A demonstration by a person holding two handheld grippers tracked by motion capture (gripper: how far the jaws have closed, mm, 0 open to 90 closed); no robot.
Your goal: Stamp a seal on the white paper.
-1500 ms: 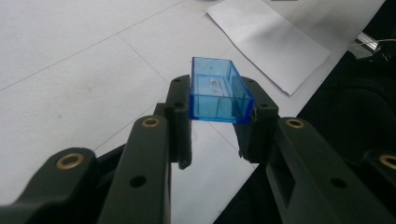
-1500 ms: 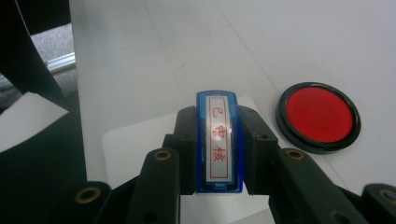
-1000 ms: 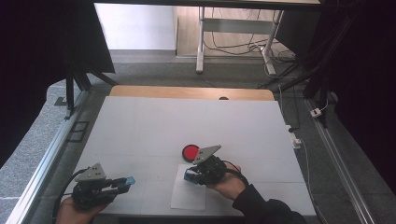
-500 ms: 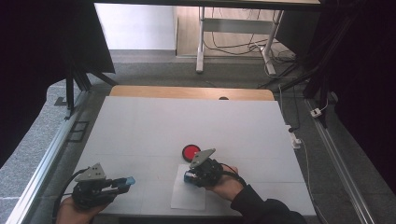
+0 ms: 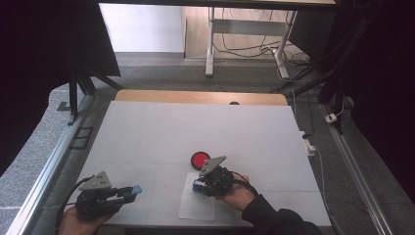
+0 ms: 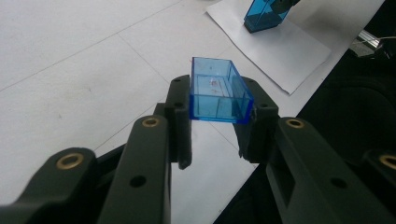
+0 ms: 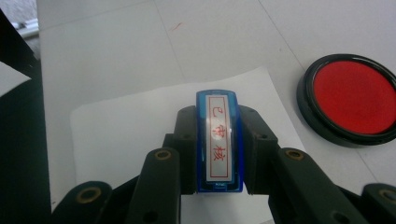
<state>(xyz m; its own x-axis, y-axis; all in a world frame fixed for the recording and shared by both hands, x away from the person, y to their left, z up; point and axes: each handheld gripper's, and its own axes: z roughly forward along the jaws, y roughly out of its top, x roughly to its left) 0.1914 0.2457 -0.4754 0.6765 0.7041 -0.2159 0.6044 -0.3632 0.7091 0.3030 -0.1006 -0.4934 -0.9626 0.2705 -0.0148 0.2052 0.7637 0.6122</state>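
**Stamp uncapped and poised over the paper, print not yet made**

The right tool (image 5: 199,185) is clamped on a blue stamp (image 7: 219,142), its jaws pressing the stamp's two long sides. In the right gripper view the stamp's label, red characters inside a red frame, faces the camera, so the working face points away, down toward the sheet of paper (image 5: 195,208) that lies on the white tabletop (image 5: 195,127) near its front edge. In the high view the stamp sits over the upper part of that sheet; whether its face touches the paper cannot be told from these pictures.

The left tool (image 5: 133,190) is closed on the stamp's clear blue cap (image 6: 217,91), gripping it across its width and holding it above the tabletop, well apart from the paper, at the front left corner. The cap is hollow and open toward the far side.

The red ink pad (image 5: 199,159), round, in a black case and with its lid off, rests on the tabletop just beyond the paper and close to the right tool.

Judged from how things lie, the opening steps are done: the cap is off and parked in the left tool, and the stamp is gripped and lined up over the sheet. The visible part of the paper bears no print, so the pressing appears to be the step in hand. Left to do are likely lifting the stamp clear and refitting the cap.
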